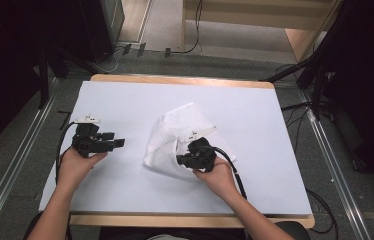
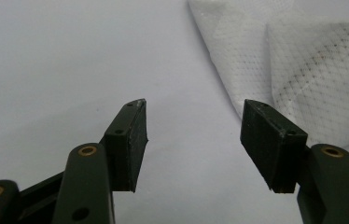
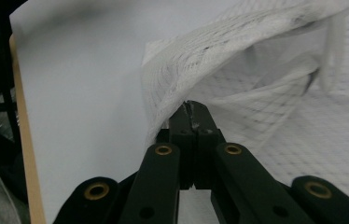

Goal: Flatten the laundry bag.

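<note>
Right hand-held gripper (image 3: 192, 109) pinches the white cloth (image 3: 238, 60), seen close.

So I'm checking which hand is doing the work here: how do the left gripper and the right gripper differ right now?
The left gripper has its jaws wide apart with nothing between them; the right gripper has its jaws shut on an edge of the white cloth. The left one sits on bare table beside the cloth; the right one is at the cloth, lifting a fold. Both are black two-jaw tools, each held in a hand.
</note>
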